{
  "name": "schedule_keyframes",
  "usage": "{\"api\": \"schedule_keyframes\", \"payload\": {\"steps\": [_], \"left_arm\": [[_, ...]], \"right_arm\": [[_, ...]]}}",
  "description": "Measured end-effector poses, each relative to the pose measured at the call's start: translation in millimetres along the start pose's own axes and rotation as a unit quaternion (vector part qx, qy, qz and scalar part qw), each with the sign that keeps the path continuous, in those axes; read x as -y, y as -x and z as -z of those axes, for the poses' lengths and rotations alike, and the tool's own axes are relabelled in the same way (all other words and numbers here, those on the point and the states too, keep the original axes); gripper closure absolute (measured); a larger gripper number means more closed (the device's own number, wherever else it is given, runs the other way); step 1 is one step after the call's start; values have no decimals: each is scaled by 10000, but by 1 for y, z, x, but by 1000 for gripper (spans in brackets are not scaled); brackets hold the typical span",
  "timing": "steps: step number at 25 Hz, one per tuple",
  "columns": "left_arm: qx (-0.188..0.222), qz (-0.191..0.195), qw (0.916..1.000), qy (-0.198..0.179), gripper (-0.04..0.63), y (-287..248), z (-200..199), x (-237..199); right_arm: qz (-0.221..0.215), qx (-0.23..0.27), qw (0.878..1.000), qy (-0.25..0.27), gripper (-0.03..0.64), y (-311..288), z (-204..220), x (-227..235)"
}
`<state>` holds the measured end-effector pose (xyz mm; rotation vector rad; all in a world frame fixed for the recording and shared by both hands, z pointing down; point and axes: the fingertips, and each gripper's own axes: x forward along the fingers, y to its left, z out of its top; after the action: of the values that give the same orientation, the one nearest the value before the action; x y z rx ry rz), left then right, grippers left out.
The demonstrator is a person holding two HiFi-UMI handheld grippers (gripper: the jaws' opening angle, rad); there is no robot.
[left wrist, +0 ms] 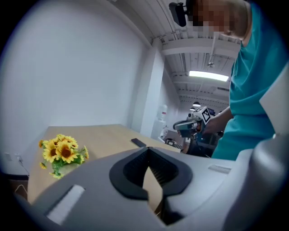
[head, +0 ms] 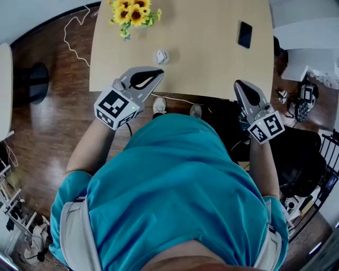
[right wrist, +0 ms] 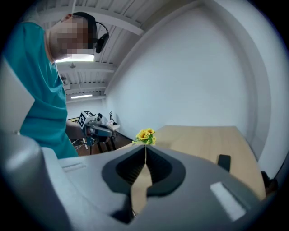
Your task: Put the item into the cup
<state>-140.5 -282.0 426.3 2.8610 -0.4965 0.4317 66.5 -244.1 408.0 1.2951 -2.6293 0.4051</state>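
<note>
A small crumpled white item (head: 161,56) lies on the light wooden table (head: 212,58), near its front edge. A bunch of sunflowers (head: 132,12) stands at the table's far left; its container is hidden by the blooms, and I make out no cup. My left gripper (head: 160,71) hovers over the front edge, just short of the white item, with its jaws shut and empty (left wrist: 148,151). My right gripper (head: 238,82) is held at the table's front right, also shut on nothing (right wrist: 145,149). The white item does not show in either gripper view.
A black phone (head: 244,34) lies at the table's far right. A white cable (head: 74,37) trails over the wooden floor on the left, beside a black round base (head: 38,82). Bags and clutter (head: 304,100) crowd the floor on the right.
</note>
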Motion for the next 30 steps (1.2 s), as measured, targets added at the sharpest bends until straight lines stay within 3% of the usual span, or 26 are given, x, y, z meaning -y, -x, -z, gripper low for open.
{"api": "schedule_keyframes", "payload": {"steps": [4,8,16,21,26,30], "left_arm": [[223,454,9987,-26,591,-18,-16,37],[380,475,9979,-223,591,-28,-38,90],[815,-17,9951,557,591,-43,-38,234],[857,-353,9947,449,591,-16,-36,310],[988,-780,9910,459,591,45,-29,339],[1034,-878,9899,406,591,97,-11,347]], "right_arm": [[314,206,9992,169,612,52,-16,-11],[386,397,9981,282,612,112,-16,-21],[25,572,9968,558,612,258,43,-54],[-139,685,9971,303,612,321,73,-71],[-408,647,9967,275,612,338,81,-118],[-476,620,9964,323,612,328,76,-162]]}}
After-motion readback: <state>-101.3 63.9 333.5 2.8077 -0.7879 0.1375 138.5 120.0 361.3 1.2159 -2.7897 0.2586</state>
